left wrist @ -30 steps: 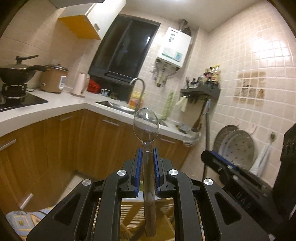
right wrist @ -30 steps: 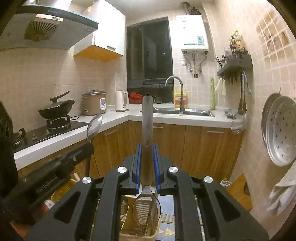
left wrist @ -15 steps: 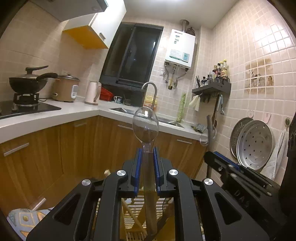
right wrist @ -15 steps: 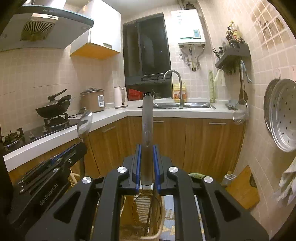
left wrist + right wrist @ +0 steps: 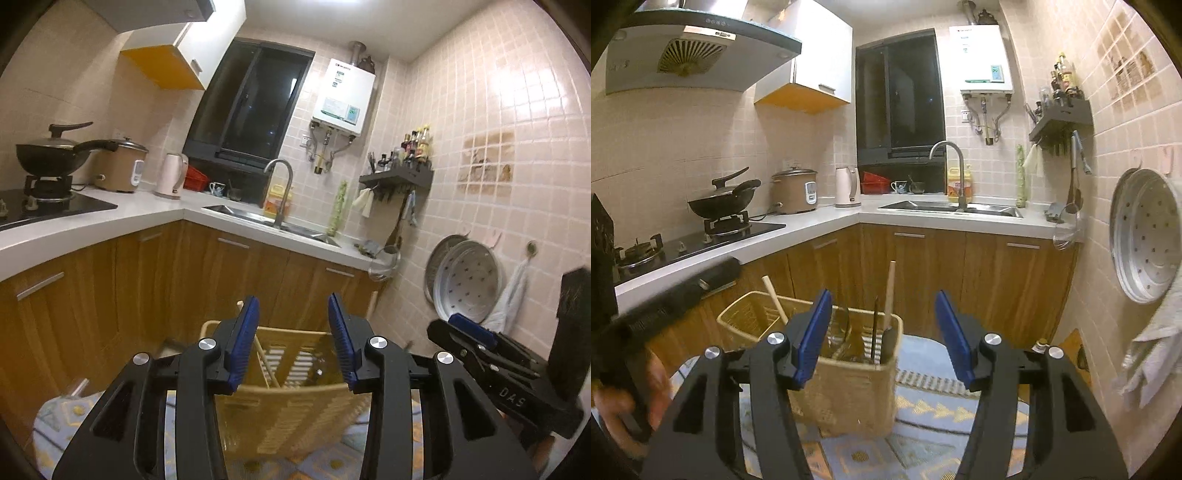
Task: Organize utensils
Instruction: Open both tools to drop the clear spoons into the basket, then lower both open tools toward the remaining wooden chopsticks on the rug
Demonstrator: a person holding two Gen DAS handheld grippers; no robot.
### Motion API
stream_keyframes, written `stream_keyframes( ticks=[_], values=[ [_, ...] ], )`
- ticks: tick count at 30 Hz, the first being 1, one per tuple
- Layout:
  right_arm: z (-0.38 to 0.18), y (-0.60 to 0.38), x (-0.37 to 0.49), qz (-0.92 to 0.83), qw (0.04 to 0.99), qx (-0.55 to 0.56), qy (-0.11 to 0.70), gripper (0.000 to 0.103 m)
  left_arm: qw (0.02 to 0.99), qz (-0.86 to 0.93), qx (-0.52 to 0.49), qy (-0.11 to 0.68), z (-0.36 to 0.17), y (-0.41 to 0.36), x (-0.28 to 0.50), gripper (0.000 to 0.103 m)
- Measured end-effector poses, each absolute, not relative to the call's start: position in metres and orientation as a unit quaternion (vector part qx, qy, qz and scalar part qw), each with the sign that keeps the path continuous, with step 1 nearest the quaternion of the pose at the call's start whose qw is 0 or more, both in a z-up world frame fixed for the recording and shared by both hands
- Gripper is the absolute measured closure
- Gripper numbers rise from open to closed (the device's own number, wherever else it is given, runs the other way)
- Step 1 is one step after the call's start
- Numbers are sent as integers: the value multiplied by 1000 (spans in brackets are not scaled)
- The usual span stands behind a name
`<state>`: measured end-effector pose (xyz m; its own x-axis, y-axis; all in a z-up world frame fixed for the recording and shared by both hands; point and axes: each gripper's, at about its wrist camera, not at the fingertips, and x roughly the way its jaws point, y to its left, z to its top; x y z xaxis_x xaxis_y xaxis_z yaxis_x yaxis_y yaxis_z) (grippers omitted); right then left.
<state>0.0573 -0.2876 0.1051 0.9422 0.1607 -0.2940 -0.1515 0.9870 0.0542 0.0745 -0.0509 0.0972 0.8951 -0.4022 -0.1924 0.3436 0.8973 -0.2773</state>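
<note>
Basket point(image 5: 849, 391) tan slotted, utensils upright | left claw point(image 5: 293, 338) opening, empty | right claw point(image 5: 882, 334) opening, empty

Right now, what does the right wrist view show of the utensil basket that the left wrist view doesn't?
Only the right wrist view shows utensils standing in the basket: two wooden handles and dark utensils, plus the range hood.

Only the left wrist view shows the slatted inside of the basket close up.

Both show the same basket below the opening, empty jaws of the left gripper and the right gripper, and the sink.
</note>
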Motion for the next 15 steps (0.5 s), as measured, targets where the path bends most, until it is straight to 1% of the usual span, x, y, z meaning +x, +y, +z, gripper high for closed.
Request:
stream_keyframes(
  ticks=[3, 4, 5, 6, 7, 8, 9, 11, 15],
  values=[
    [113, -292, 29, 72, 984, 7, 160, 48, 958, -213, -120, 150, 110, -44, 53, 66],
    [115, -292, 23, 71, 983, 4, 167, 48, 955, -220, -118, 160, 112, -44, 49, 64],
    [117, -292, 16, 71, 981, -3, 181, 48, 947, -234, -110, 189, 116, -46, 44, 62],
    [117, -290, 11, 76, 976, -11, 203, 48, 938, -246, -109, 219, 117, -47, 44, 62],
    [115, -289, 9, 89, 968, -18, 235, 45, 917, -267, -116, 271, 114, -50, 46, 62],
    [113, -288, 7, 101, 960, -21, 259, 44, 897, -283, -121, 317, 110, -54, 50, 62],
    [109, -287, 4, 112, 951, -23, 287, 44, 871, -297, -122, 372, 102, -60, 53, 62],
    [98, -286, -9, 99, 939, -31, 327, 44, 839, -294, -104, 445, 81, -74, 51, 62],
    [66, -291, -26, 82, 916, -34, 391, 44, 826, -287, -49, 482, 48, -95, 33, 62]
  ],
)
